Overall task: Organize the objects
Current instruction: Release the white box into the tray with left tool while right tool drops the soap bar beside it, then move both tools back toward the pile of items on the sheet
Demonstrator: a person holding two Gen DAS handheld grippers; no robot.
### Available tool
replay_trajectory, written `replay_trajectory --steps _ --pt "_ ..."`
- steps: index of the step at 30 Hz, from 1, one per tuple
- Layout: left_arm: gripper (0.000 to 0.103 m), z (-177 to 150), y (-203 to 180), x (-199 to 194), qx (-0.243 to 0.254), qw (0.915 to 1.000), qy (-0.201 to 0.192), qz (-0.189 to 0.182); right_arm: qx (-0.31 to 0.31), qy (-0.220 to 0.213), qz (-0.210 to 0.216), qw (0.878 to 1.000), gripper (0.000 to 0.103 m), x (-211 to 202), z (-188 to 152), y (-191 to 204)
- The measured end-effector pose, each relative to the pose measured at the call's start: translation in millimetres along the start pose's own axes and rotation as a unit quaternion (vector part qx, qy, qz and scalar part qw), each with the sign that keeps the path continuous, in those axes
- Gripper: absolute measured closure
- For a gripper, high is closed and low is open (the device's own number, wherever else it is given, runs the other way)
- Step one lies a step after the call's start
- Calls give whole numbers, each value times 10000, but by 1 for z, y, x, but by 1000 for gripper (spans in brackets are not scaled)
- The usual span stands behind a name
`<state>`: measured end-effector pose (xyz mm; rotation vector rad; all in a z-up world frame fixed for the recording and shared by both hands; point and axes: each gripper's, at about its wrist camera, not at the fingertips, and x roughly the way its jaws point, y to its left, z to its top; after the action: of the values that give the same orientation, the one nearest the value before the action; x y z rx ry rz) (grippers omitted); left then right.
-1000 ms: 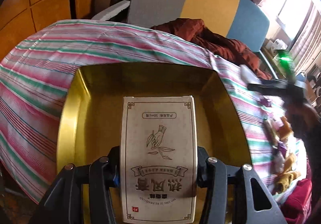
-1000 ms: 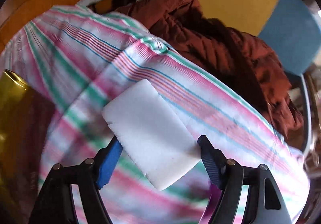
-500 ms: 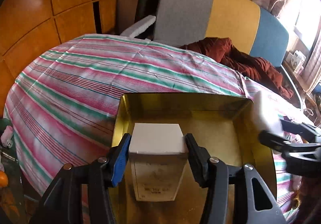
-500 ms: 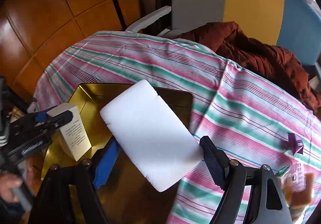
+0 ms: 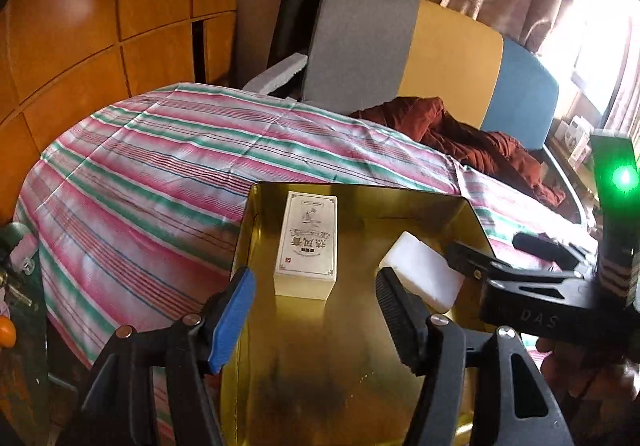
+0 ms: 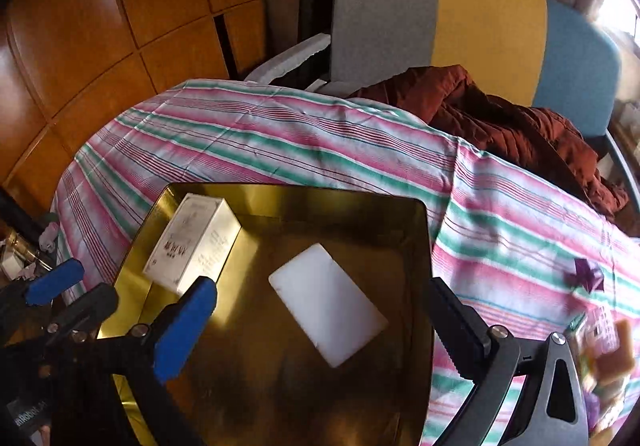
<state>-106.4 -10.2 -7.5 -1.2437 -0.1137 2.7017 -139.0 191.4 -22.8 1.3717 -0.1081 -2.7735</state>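
Observation:
A gold metal tray (image 5: pixel 360 194) (image 6: pixel 320 198) sits on the striped cloth. In its far left corner lies a white printed box (image 5: pixel 306 238) (image 6: pixel 192 242). My left gripper (image 5: pixel 314 306) is drawn back from the box, its jaws opening, with nothing between its pads. A white foam block (image 5: pixel 420 270) (image 6: pixel 328 302) lies flat on the tray floor to the right of the box. My right gripper (image 6: pixel 320 330) hovers over it, jaws opening wide, and its pads stand clear of the block's sides.
A pink, green and white striped tablecloth (image 6: pixel 280 142) covers the round table. A rust-red jacket (image 6: pixel 512 126) is heaped at the far right edge, in front of a grey, yellow and blue chair back (image 5: pixel 420 50). Small wrapped sweets (image 6: pixel 600 342) lie right of the tray.
My left gripper let go of the box and pulled back; the box now lies in the tray. My right gripper carried the foam block over the tray and released it there.

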Motion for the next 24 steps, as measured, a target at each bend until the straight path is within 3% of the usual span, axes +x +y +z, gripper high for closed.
replay_trajectory --steps 5,24 --pt "38 -11 14 -16 -243 9997 -51 20 143 -228 -136 9995 0 -24 -19 -8" --pt "38 -56 -8 -41 92 9999 -73 -10 0 -863 -620 9943 0 -91 -86 -4"
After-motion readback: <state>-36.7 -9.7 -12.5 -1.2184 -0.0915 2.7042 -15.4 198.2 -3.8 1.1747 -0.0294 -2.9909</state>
